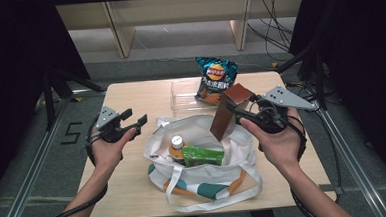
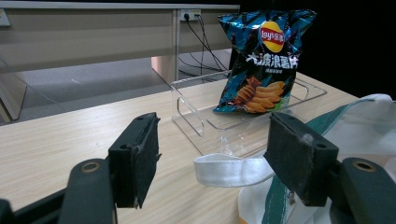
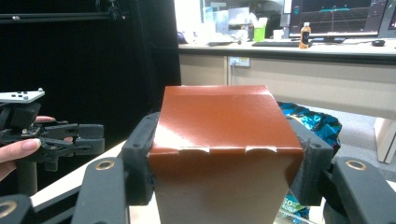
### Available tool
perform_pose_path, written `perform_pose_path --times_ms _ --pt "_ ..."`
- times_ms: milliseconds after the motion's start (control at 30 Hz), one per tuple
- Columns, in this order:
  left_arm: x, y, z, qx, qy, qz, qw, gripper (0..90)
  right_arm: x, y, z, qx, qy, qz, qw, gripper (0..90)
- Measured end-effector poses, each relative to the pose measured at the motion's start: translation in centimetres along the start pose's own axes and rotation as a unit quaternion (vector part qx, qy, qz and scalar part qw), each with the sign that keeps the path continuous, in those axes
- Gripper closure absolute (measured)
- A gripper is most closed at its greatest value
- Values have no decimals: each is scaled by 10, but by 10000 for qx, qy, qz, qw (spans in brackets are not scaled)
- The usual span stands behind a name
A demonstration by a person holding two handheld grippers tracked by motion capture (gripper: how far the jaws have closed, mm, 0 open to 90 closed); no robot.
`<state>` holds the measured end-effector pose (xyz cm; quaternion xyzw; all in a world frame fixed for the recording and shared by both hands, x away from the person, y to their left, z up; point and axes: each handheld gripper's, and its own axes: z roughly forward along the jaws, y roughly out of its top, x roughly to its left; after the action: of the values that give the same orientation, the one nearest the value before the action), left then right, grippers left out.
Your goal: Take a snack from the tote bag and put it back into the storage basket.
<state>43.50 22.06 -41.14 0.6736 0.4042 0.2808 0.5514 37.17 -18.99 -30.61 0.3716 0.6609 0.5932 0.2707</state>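
My right gripper is shut on a brown carton, held tilted above the right side of a white tote bag; in the right gripper view both pads press the carton at its sides. Inside the bag lie a green box and a bottle with a white cap. My left gripper hovers open left of the bag, nothing between its jaws; a white bag strap lies on the table beyond them.
A blue chip bag leans in a clear plastic tray at the table's far side, also seen as the chip bag in the tray. Table edges lie near both hands; metal rails flank the table.
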Motion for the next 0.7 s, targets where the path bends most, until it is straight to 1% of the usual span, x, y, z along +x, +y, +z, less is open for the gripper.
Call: perform_pose_path --times_ms 33,100,133,167,233,267,300,333,400,433,467,500,533,600,633,700 --pt "0 0 0 0 2 -28 10000 334 -1 1 1 -35 -15 -69 10000 393" --pt "0 0 0 0 -2 -43 10000 335 2 2 0 9 -8 81 10000 393" --pt "0 0 1 -1 -4 -58 10000 335 -1 4 1 -70 -3 -61 10000 393" --pt "0 0 1 0 -5 -60 10000 335 -1 4 1 -70 -3 -61 10000 393" --pt "1 0 1 11 -2 -43 10000 335 -1 6 2 -39 -14 26 10000 393" --pt "0 -1 1 4 -17 -20 10000 335 -1 6 2 -39 -14 26 10000 393" --pt "-1 -1 2 7 -27 -51 10000 334 -1 7 2 -67 -30 -7 10000 393" --pt "-1 -2 2 30 -40 -28 10000 334 -1 9 2 -51 -69 -29 10000 393" --pt "-1 -1 3 35 -44 12 10000 335 -2 10 2 -66 -63 -72 9999 393" --pt "-2 -2 3 26 -58 -31 10000 334 -2 10 2 -49 -71 -59 9999 393" --pt "-3 -2 3 47 -60 16 10000 335 -3 11 1 -53 -94 -72 9999 393" --pt "-4 -2 4 45 -69 -12 10000 335 -3 11 1 -50 -69 -50 10000 393" --pt "-4 -2 4 29 -89 5 10000 335 -4 12 1 -73 -101 -86 9999 393" --pt "-4 -1 4 29 -91 9 10000 335 -5 13 -1 -99 -131 -6 9999 394" --pt "-4 -1 4 26 -92 7 10000 335 -6 13 -1 -113 -141 -45 9998 393" --pt "-4 -1 4 35 -81 4 10000 335 -8 13 -1 -152 -141 -41 9998 393"
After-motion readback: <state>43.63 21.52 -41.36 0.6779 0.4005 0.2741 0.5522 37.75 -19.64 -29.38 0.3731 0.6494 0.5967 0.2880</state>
